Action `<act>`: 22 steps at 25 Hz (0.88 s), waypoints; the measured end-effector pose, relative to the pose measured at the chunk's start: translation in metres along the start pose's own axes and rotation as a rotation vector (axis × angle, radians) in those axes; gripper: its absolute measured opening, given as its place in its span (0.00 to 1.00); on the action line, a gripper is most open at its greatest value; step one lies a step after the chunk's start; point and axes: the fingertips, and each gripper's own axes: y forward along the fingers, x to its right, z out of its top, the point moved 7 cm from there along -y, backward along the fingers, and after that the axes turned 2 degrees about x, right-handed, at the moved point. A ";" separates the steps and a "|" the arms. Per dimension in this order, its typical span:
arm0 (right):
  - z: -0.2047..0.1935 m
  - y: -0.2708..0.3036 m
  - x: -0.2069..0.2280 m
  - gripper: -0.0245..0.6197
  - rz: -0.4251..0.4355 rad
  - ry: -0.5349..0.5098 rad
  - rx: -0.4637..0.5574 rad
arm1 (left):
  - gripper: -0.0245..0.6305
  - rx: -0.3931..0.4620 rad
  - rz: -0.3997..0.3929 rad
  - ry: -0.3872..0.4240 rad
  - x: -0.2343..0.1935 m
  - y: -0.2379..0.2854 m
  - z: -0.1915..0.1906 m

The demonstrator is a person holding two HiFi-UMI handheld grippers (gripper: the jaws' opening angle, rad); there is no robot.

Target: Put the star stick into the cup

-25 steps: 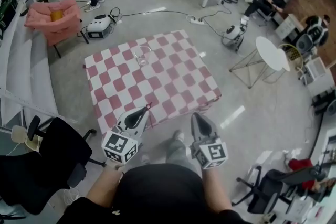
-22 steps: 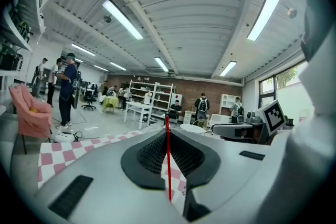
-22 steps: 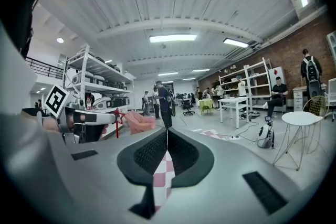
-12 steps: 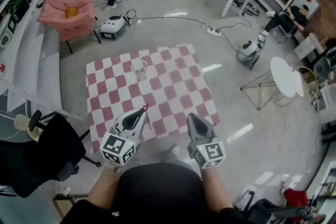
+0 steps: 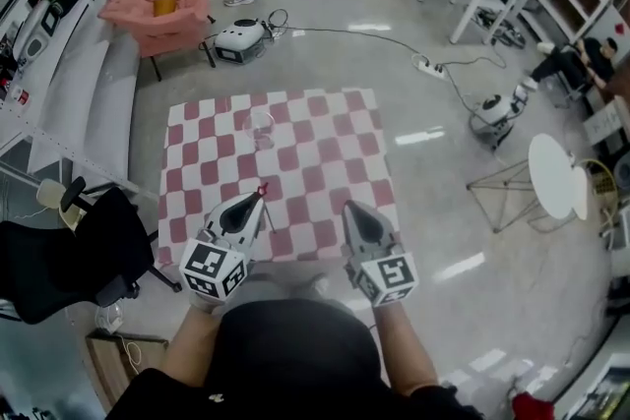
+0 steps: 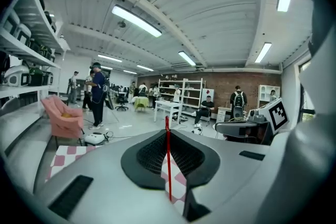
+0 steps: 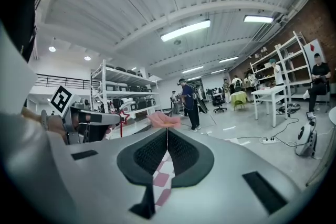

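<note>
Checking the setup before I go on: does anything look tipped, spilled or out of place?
Nothing stands out. The cup seems to stand upright on the checkered cloth, with nothing spilled round it. The left gripper clamps the star stick in its jaws; the right gripper is shut and empty.

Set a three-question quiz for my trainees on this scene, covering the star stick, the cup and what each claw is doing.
1. True or false: the star stick is already in the cup.
2. Pick one. The left claw is: A, open and empty; B, shut on the star stick; C, shut on the cup.
3. Short answer: what does the right claw hold?

Key: 1 false; 2 B; 3 nothing, it is shut with nothing between its jaws.
</note>
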 end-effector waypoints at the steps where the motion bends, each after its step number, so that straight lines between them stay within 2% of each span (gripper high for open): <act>1: 0.001 0.003 0.004 0.06 0.006 0.005 0.004 | 0.12 -0.001 0.012 0.000 -0.001 0.003 0.001; 10: -0.003 0.028 0.018 0.06 0.018 0.035 -0.008 | 0.12 0.028 0.074 -0.042 -0.032 0.033 0.011; 22: 0.018 0.090 0.022 0.06 -0.014 -0.004 -0.049 | 0.12 0.099 0.088 -0.066 -0.120 0.079 0.043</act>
